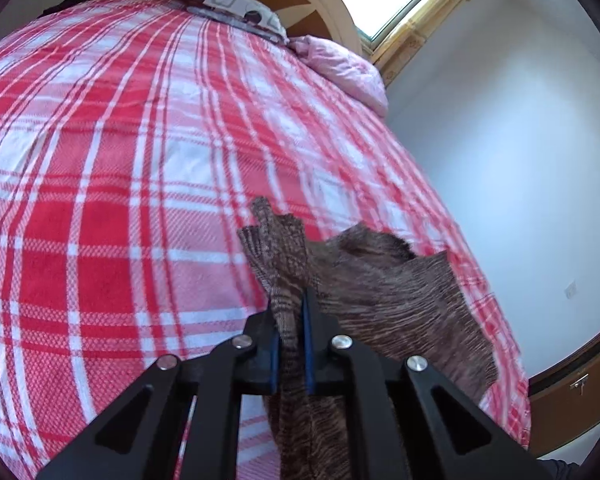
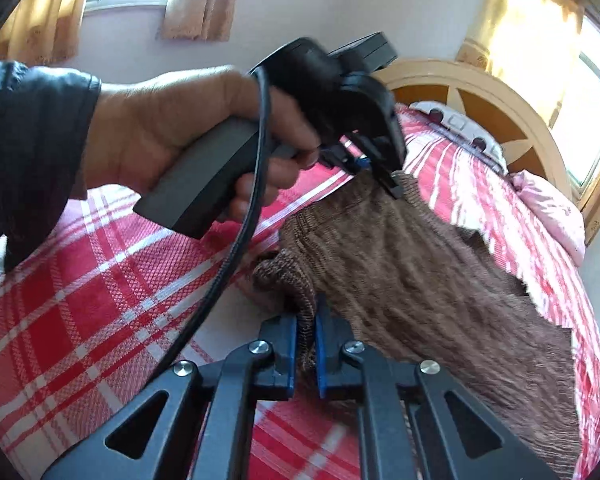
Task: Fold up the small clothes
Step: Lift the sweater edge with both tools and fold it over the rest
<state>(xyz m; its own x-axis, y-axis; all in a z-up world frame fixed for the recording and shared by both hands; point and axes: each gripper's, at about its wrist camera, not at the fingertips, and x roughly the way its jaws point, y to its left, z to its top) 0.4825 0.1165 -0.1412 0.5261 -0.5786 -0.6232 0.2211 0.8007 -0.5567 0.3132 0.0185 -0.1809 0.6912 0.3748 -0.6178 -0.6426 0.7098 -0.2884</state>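
Note:
A brown knitted garment (image 1: 384, 292) lies on the red and white checked bedspread (image 1: 120, 184) near the bed's right side. My left gripper (image 1: 291, 312) is shut on a bunched edge of it, and the knit sticks up past the blue pads. In the right wrist view the same brown garment (image 2: 432, 280) stretches away to the right. My right gripper (image 2: 307, 320) is shut on another ribbed edge of it. Farther off in that view, a person's hand (image 2: 172, 120) holds the left gripper (image 2: 384, 178), which pinches the garment's far edge.
A pink pillow (image 1: 348, 68) and a patterned pillow (image 1: 228, 2) lie at the rounded headboard (image 1: 320, 0). A white wall (image 1: 520, 140) and a wooden skirting run along the bed's right edge. A black cable (image 2: 236, 248) hangs from the held gripper. Curtained windows stand behind.

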